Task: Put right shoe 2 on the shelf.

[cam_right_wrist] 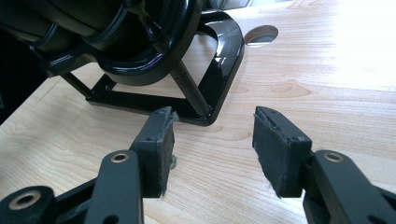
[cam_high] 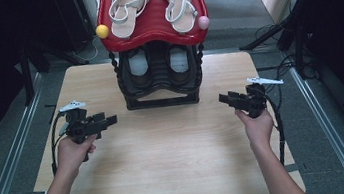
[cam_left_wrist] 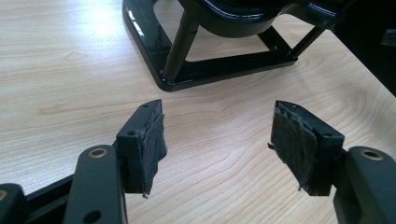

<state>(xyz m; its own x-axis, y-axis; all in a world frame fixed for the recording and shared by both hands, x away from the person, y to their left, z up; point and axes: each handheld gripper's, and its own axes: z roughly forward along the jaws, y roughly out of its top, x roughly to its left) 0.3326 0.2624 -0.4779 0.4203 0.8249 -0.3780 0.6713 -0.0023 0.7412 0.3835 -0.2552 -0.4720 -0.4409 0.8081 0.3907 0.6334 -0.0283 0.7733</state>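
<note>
Both of my claws hang over the table (cam_high: 168, 158) with nothing between their jaws. From the high view, my left claw (cam_high: 110, 120) sits in my left hand (cam_high: 72, 153) and points inward, with the shoe rack (cam_high: 160, 81) ahead of it and to its right. My right claw (cam_high: 221, 98), held in my right hand (cam_high: 257, 125), points inward too, the rack ahead and to its left. The rack stands between the two claws, apart from both. Its red top shelf (cam_high: 154, 31) carries a pair of white sandals (cam_high: 152, 1); a yellow ball (cam_high: 102, 31) and a pink ball (cam_high: 203, 21) sit at its front corners, and dark shoes (cam_high: 158, 63) rest on the lower shelf.

From the left gripper view, my left claw (cam_left_wrist: 217, 135) has its jaws spread wide over bare wood, and the rack's black base frame (cam_left_wrist: 215, 70) lies just beyond the tips.

From the right gripper view, my right claw (cam_right_wrist: 212, 140) is likewise spread, empty, with the corner of the base frame (cam_right_wrist: 224, 60) just past the left jaw's tip. A round hole (cam_right_wrist: 261, 34) in the tabletop lies farther off, beyond the frame.
</note>
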